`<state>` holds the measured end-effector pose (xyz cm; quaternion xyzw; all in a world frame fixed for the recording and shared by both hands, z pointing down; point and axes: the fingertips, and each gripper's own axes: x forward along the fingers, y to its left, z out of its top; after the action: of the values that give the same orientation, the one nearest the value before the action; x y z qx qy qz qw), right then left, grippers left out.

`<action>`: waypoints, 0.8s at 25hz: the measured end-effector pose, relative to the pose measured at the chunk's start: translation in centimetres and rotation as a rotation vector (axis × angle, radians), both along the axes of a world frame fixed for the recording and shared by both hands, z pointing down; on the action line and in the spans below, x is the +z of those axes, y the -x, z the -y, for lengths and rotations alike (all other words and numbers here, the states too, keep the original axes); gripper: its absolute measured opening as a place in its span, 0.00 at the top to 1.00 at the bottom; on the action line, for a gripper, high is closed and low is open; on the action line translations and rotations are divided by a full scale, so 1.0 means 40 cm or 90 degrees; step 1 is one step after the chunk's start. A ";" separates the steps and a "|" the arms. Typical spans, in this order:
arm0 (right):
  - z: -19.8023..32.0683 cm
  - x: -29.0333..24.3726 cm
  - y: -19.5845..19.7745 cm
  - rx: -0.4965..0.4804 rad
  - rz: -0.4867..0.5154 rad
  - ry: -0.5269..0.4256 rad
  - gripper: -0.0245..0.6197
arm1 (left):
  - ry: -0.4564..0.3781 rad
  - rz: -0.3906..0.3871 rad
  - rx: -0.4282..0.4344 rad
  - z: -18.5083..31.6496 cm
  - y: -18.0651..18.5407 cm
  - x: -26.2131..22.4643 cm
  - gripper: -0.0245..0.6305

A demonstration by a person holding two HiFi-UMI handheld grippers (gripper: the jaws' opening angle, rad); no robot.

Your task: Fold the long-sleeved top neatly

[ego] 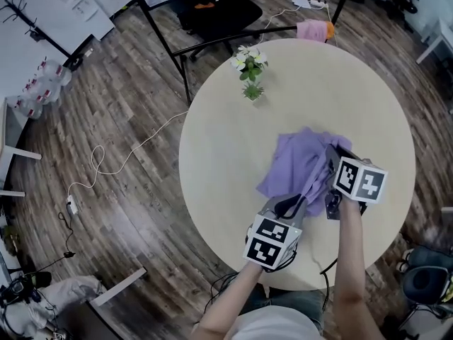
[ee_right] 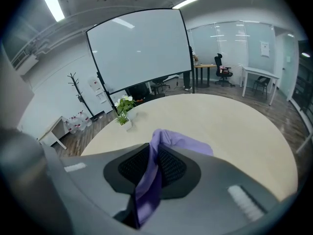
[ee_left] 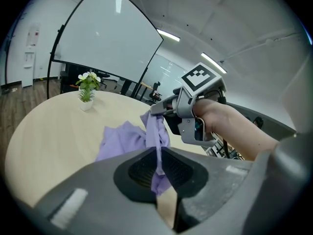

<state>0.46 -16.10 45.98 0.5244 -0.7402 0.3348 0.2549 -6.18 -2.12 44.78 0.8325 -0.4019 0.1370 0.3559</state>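
- We see the left gripper (ee_left: 157,164) closed on a thin strip of the lilac long-sleeved top (ego: 297,163), with cloth running up between its pads.
- The right gripper (ee_right: 148,174) is likewise clamped on a fold of the top, which fills the gap between its jaws.
- The remainder lies bunched on the round table (ego: 226,140), centre-right of the head view.

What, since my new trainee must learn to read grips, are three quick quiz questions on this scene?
1. True or false: the left hand-held gripper and the right hand-held gripper are each shut on the purple top.
2. What stands on the round table beyond the top? A, a mug; B, a small potted plant; C, a lamp.
3. Short answer: does the whole top lie flat on the table?
Key: 1 true. 2 B. 3 no, the pinched part is lifted.
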 end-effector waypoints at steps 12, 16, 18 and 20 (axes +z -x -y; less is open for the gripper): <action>0.026 0.123 0.173 -0.061 -0.053 0.053 0.84 | 0.063 -0.014 -0.025 0.018 0.149 0.097 0.90; 0.029 0.154 0.211 -0.074 -0.047 0.061 0.82 | 0.084 -0.017 -0.041 0.020 0.184 0.129 0.90; 0.030 0.173 0.238 -0.090 -0.018 0.064 0.79 | 0.101 -0.016 -0.054 0.020 0.203 0.154 0.90; 0.027 0.188 0.267 -0.111 0.022 0.067 0.65 | 0.122 -0.020 -0.070 0.017 0.223 0.185 0.90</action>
<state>-10.24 -17.18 53.50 0.4380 -0.7686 0.3590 0.2976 -15.11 -2.78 52.17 0.7733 -0.4266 0.1415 0.4472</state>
